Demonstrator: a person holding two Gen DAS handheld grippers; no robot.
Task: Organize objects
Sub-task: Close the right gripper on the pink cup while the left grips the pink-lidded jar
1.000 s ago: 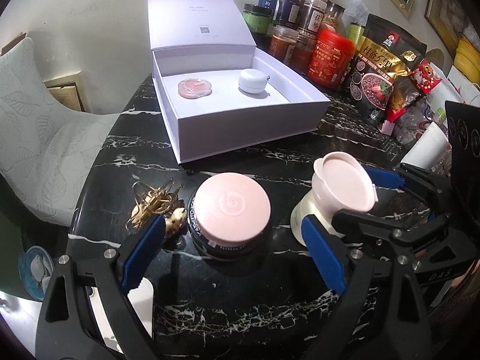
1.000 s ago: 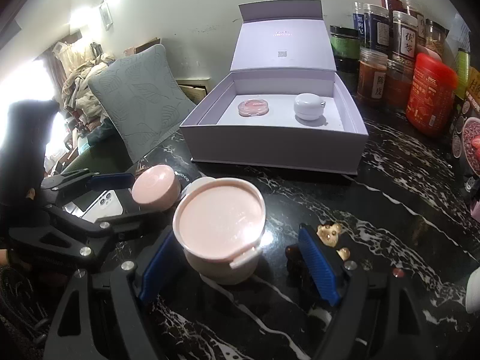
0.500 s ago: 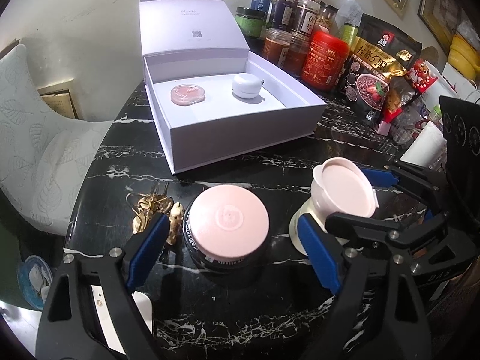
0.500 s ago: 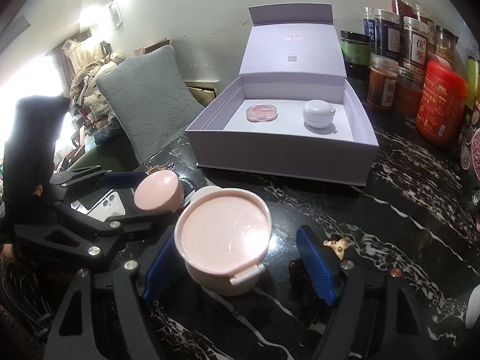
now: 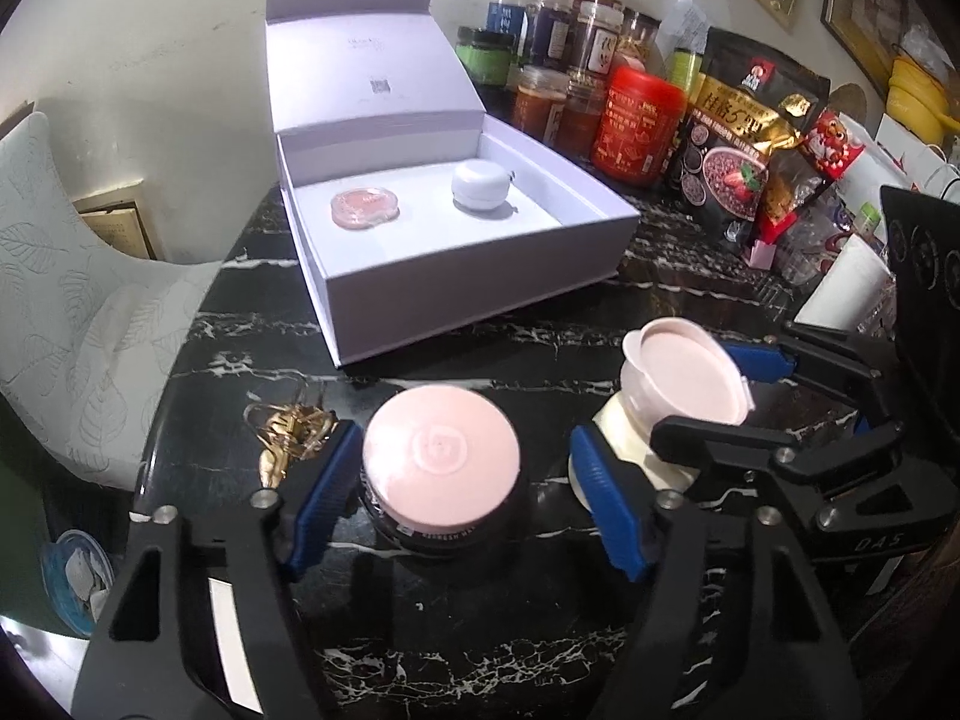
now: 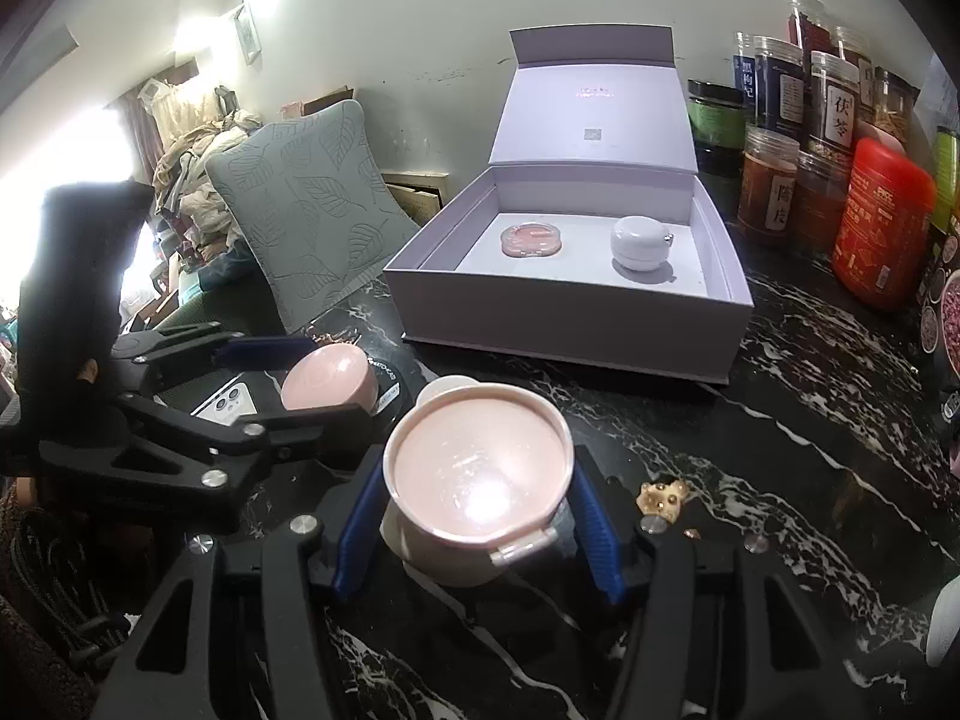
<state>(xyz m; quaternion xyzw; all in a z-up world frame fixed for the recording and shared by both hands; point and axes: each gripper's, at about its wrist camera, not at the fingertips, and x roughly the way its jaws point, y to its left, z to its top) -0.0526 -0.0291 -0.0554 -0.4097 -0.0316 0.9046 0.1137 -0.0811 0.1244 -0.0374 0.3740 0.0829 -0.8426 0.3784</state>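
Closing in on two cosmetics at once on a black marble bench [image 5: 480, 648]. Left gripper [image 5: 462, 498] narrowing its jaws around a black jar with a pink lid [image 5: 441, 465]: left pad touching or just beside the jar's wall, right pad clearly apart from it, so not yet gripping. Right gripper [image 6: 477, 525] likewise narrowing around a white pot with a pink flip top [image 6: 477, 474], pads tight against or just off its sides; firm contact impossible to tell. Both items standing on the bench, near the front wall of an open lilac gift box [image 5: 480, 294].

Already lying inside that box: a flat pink compact [image 5: 364, 208] and a small white jar [image 5: 482, 183], side by side toward the back.

Grasping, then, judged to be the step in hand, with packing barely begun. Next move calling for finishing both squeezes evenly, lifting straight up, clearing the box's front wall and setting down in the bare space ahead of the two items.
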